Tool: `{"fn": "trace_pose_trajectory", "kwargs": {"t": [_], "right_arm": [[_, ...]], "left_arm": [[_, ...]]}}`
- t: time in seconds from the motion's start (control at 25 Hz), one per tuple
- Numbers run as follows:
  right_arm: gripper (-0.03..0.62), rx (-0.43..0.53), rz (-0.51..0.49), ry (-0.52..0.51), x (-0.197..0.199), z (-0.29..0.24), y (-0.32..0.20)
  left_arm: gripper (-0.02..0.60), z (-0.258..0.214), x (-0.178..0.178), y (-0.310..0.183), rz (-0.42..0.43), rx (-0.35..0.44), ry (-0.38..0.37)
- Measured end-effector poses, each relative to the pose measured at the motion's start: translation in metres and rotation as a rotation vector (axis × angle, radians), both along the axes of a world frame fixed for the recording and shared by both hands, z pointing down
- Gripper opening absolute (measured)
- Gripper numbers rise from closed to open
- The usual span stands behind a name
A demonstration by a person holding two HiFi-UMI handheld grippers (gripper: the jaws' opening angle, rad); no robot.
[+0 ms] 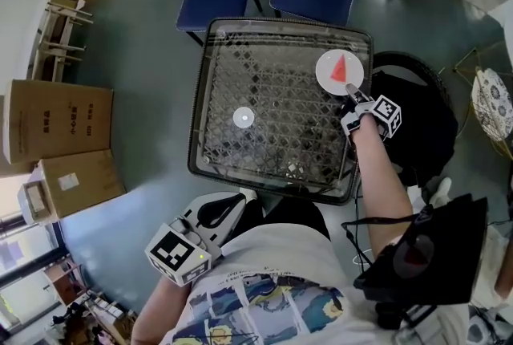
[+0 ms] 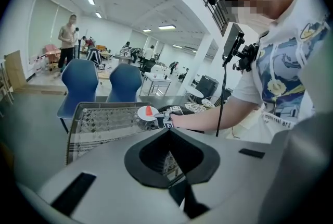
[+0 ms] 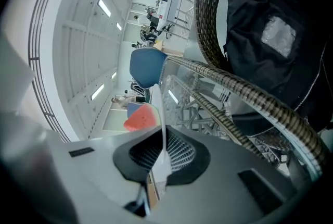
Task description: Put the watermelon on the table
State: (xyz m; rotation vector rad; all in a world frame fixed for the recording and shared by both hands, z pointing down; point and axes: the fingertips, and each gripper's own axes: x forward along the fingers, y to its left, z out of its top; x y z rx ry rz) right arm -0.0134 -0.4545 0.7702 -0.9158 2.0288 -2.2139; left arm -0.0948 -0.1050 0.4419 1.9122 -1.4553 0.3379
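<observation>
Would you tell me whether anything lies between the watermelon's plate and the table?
Nothing visible does: the right tongs hold the plate with the watermelon over bare table mesh; the small white disc lies well aside.

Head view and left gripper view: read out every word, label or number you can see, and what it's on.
Cardboard box: dark print, too small to read.
T-shirt: small line of print, seems to end in "art"; rest blurred.
Marker cubes: black-and-white square patterns, no letters.
Nothing else readable.
</observation>
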Motion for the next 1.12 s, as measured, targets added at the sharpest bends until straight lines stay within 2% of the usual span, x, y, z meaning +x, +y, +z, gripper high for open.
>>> {"fn": "trace_pose_trajectory", "kwargs": {"t": [0.24,0.76,0.92,1.12], "right_arm": [[0.015,-0.014,0.017,0.033,-0.007,0.015,-0.009],[0.017,-0.072,0.025,0.097,-0.004,0.034,-0.007],[0.017,-0.081,0.024,0.141,-0.004,0.036,-0.008],[0.025,-0.071,-0.014,0.246,-0.003,0.04,-0.01]], "left_arm": [[0.009,0.005,-0.016,-0.001,-0.024,-0.01,0.006],[0.009,0.011,-0.025,0.002,-0.046,-0.018,0.038],[0.009,0.012,-0.025,0.0,-0.047,-0.01,0.038],[0.009,0.014,-0.025,-0.004,-0.042,0.0,0.041]]}}
